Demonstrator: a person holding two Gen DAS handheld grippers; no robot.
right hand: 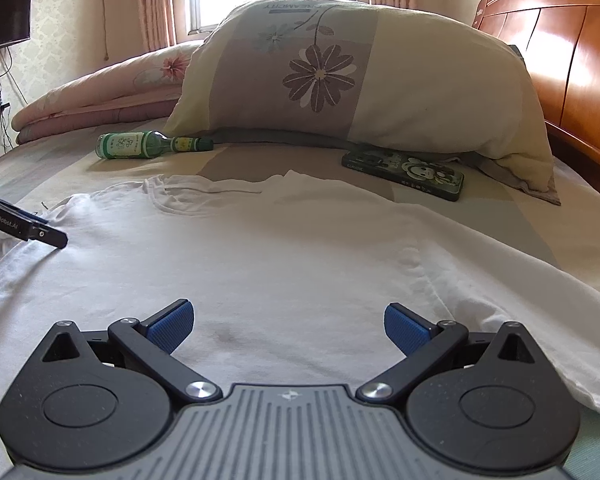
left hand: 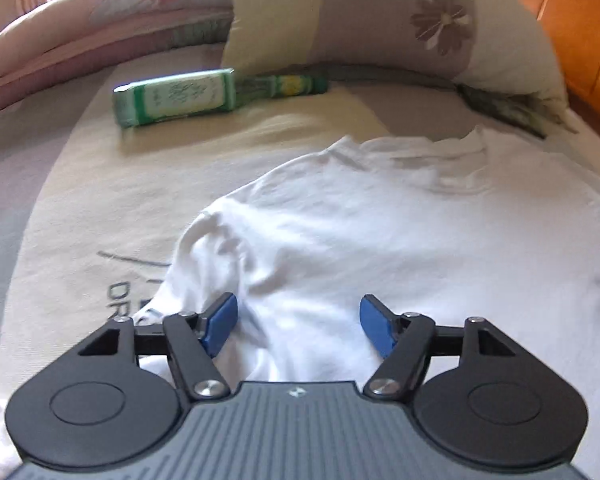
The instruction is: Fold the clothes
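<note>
Two loose things lie on the bed (right hand: 580,216) past the white T-shirt (right hand: 260,248): a green glass bottle (right hand: 148,145) on its side near the pink folded quilt (right hand: 100,92), and a phone in a cartoon case (right hand: 404,174) just in front of the flowered pillow (right hand: 340,80). Neither touches the shirt, which is spread flat on the sheet with its collar toward the pillow. A wooden headboard (right hand: 572,60) stands to the right. My left hand-held gripper (left hand: 298,326) tilts steeply down over the shirt's sleeve side, jaws apart with nothing clamped between them. My right hand-held gripper (right hand: 289,328) points lower along the shirt's body, its blue pads (right hand: 172,326) also spread wide, holding nothing.
</note>
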